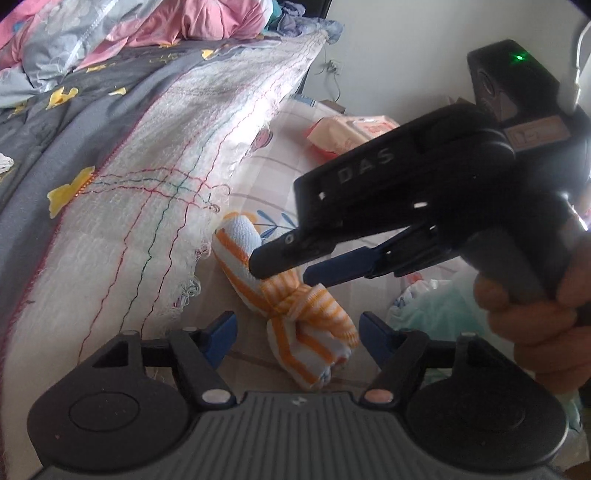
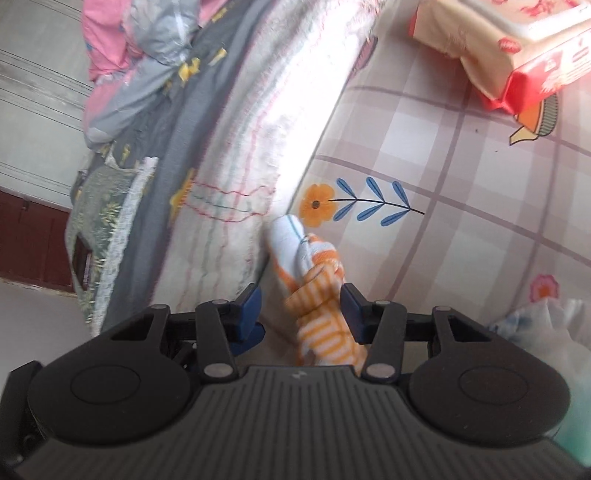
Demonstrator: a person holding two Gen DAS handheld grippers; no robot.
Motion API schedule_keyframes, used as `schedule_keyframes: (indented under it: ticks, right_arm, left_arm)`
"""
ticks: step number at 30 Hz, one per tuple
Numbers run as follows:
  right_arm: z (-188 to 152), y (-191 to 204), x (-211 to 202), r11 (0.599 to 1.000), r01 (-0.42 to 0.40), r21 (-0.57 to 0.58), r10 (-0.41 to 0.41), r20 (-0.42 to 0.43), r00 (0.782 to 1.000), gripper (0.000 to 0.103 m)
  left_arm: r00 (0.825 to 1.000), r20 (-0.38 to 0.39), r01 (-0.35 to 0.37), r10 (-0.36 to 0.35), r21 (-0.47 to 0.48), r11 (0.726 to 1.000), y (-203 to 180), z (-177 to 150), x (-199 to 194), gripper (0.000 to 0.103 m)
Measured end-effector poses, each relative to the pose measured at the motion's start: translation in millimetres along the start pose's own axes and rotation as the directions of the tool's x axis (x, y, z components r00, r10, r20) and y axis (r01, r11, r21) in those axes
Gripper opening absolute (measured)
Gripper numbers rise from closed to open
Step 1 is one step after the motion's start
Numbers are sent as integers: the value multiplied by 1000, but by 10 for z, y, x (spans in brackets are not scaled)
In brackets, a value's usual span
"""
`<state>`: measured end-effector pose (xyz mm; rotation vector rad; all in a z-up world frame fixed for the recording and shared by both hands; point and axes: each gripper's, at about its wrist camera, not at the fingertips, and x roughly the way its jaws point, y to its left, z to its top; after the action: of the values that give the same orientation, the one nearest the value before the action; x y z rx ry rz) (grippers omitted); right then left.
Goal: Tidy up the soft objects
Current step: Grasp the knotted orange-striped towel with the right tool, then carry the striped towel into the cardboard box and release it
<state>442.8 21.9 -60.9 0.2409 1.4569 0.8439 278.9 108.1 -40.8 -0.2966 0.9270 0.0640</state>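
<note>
A knotted white and orange striped sock bundle (image 1: 295, 310) lies on the checked floral sheet (image 1: 280, 173), next to a folded white woven blanket (image 1: 177, 177). My left gripper (image 1: 297, 332) is open, its jaws either side of the bundle's near end. My right gripper (image 1: 284, 271) comes in from the right, open, its fingertips just above the bundle's knot. In the right wrist view the bundle (image 2: 317, 295) sits between the open jaws of my right gripper (image 2: 301, 302), against the right pad.
A grey quilt with yellow shapes (image 1: 55, 122) and pink bedding (image 1: 177, 22) lie to the left. A pack of wipes (image 1: 351, 133) lies beyond on the sheet. A plastic bag (image 1: 424, 299) lies at the right.
</note>
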Motion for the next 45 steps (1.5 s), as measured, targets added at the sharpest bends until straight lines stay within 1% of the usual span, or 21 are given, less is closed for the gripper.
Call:
schedule_keyframes:
  ticks: [1,2,4,6,8,11,14,17,20,23,26,28,30,32,34,37,38,39,40,42,45]
  right_arm:
    - [4,-19,60,1000,-2,1,2,-14,1000,44]
    - [6,-35,118,1000,-11,6,11,-27,1000,41]
    - [-25,-64,224,1000,-24,12,24,-53,998,40]
    - [-59,-71,258,1000,-27,15,28,-56,998,38]
    - [-71,-72,249,999,-30,27,32,-54,998,36]
    - [-126,-34,122,998,-46,39,48,-39,998,36]
    - [-232,72,-180,996,-80,26,80,6,997,35]
    - [-426,151,-707,993,-117,-4,117,81,990,35]
    - [-721,152,-1315,990,-138,-26,140,172,975,35]
    - [-1113,52,-1936,992,-126,-28,129,269,954,35]
    - [-1585,-167,-2501,995,-100,-4,95,358,929,35]
    - [-1897,-353,-2807,996,-85,30,66,401,914,35]
    - [-2242,-594,-3069,995,-68,79,27,432,901,35]
    - [-2539,-819,-3251,990,-55,127,-7,445,895,35]
    - [-2873,-1066,-3388,984,-40,175,-44,450,892,35]
    - [-3244,-1356,-3491,974,-19,225,-84,440,894,35]
    - [-3354,-1447,-3496,970,-17,241,-92,433,897,35]
    - [-3454,-1552,-3492,966,-18,257,-96,425,900,35]
    - [-3552,-1647,-3471,962,-13,272,-104,412,905,35]
    - [-3678,-1810,-3424,955,2,297,-123,389,913,35]
    - [-3763,-2011,-3320,947,23,320,-142,353,925,35]
  left_arm:
    - [1000,-8,1,-2,-5,1000,13,5,34,67]
    - [1000,-14,5,-6,-10,1000,31,5,66,64]
    - [1000,-19,-7,7,-25,1000,59,6,119,62]
    - [1000,-11,-14,14,-34,999,85,-11,138,55]
    - [1000,-6,-9,9,-41,999,95,-14,88,51]
    - [1000,26,7,-6,-28,1000,35,14,-125,50]
    - [996,84,36,-37,8,999,-111,18,-479,50]
    - [984,147,89,-98,65,994,-356,3,-877,51]
    - [962,191,172,-196,135,976,-696,-66,-1213,52]
    - [936,193,248,-294,229,941,-1141,-179,-1457,53]
    - [913,156,312,-378,330,891,-1660,-370,-1580,54]
    - [899,112,354,-423,381,854,-1981,-502,-1593,55]
    - [884,50,404,-464,416,815,-2307,-681,-1561,56]
    - [870,-14,448,-493,440,778,-2583,-891,-1504,56]
    - [854,-73,484,-515,470,738,-2823,-1110,-1447,59]
    - [838,-171,528,-517,491,693,-3077,-1397,-1320,60]
    - [835,-201,539,-513,489,686,-3130,-1465,-1269,60]
    - [834,-220,543,-505,487,684,-3146,-1513,-1229,60]
    - [838,-229,539,-495,487,688,-3152,-1555,-1205,60]
    - [851,-227,520,-473,487,702,-3118,-1606,-1189,60]
    - [874,-199,482,-443,472,738,-2919,-1498,-1166,62]
